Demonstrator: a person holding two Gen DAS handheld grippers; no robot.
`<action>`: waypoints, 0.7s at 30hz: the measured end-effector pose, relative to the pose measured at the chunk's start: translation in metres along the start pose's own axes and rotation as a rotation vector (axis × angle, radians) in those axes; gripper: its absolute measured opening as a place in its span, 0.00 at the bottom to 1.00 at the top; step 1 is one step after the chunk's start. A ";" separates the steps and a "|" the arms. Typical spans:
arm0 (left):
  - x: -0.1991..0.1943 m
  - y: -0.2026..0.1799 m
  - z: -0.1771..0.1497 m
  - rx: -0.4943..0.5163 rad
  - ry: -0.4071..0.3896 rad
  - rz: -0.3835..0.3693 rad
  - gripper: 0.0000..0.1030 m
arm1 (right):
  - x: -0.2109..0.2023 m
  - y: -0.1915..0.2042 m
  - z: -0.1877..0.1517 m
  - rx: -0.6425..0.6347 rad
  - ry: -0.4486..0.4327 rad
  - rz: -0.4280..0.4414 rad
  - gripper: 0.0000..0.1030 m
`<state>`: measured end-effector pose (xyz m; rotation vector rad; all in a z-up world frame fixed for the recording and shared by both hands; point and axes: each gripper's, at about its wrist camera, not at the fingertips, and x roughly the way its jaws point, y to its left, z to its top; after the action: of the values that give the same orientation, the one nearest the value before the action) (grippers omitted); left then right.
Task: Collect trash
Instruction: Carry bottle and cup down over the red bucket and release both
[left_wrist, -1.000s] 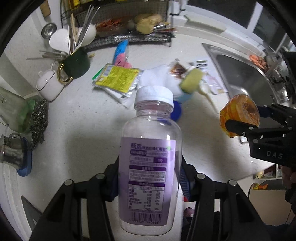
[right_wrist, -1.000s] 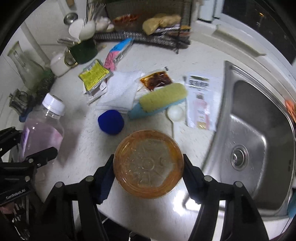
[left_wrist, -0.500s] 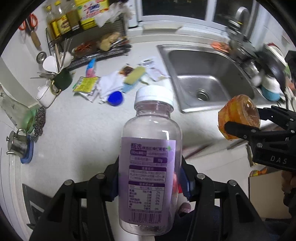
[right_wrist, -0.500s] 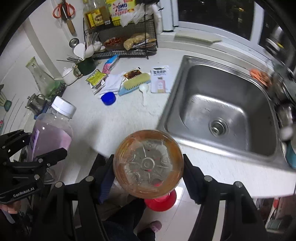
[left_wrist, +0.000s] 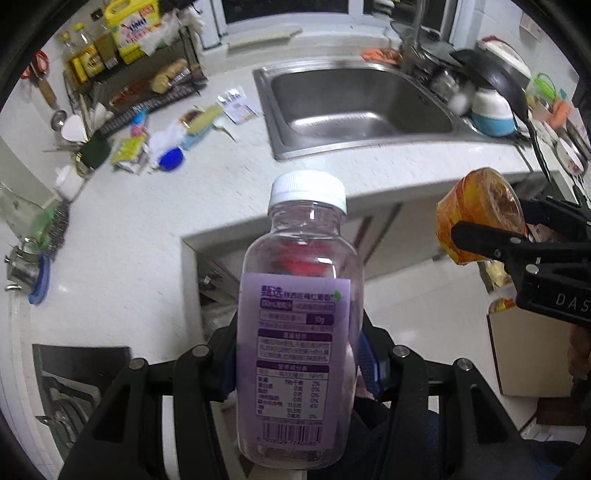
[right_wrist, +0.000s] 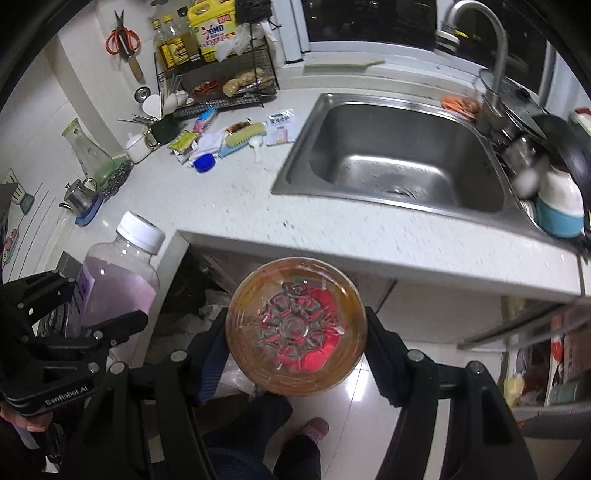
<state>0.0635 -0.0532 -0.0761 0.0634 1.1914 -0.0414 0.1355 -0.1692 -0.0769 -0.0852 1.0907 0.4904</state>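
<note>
left gripper (left_wrist: 297, 365) first: its jaws are about half closed and clamped on a clear plastic bottle (left_wrist: 299, 332), pads pressing both sides of the purple label, white cap pointing away from me. i see the bottle hanging out past the edge of the white countertop (left_wrist: 122, 229), over the floor and the open space below the counter. moving right along the counter top from my left view, i pick out a blue cap (left_wrist: 170, 158), a yellow scrub brush (left_wrist: 201, 122) and some wrappers lying together near the dish rack, well apart from the bottle. right of those sits the steel sink (left_wrist: 354, 107). further right, my right gripper (right_wrist: 295, 328) is a bit wider apart and grips an orange-tinted plastic container (right_wrist: 295, 325), its round base facing the camera, both pads tight against its sides. it too hangs off the counter over the tiled floor, with the person's dark trouser leg and a slippered foot (right_wrist: 314, 430) below it.
</note>
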 end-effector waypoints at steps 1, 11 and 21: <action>0.006 -0.004 -0.003 0.006 0.007 -0.009 0.49 | 0.002 -0.001 -0.002 0.007 0.004 -0.005 0.63; 0.133 -0.030 -0.031 -0.014 0.106 -0.113 0.49 | 0.076 -0.033 -0.044 0.020 0.058 -0.020 0.63; 0.265 -0.049 -0.061 0.008 0.182 -0.133 0.49 | 0.187 -0.072 -0.086 0.019 0.079 -0.019 0.63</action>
<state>0.1012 -0.0972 -0.3458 -0.0050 1.3760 -0.1598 0.1632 -0.1955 -0.2913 -0.0985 1.1711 0.4630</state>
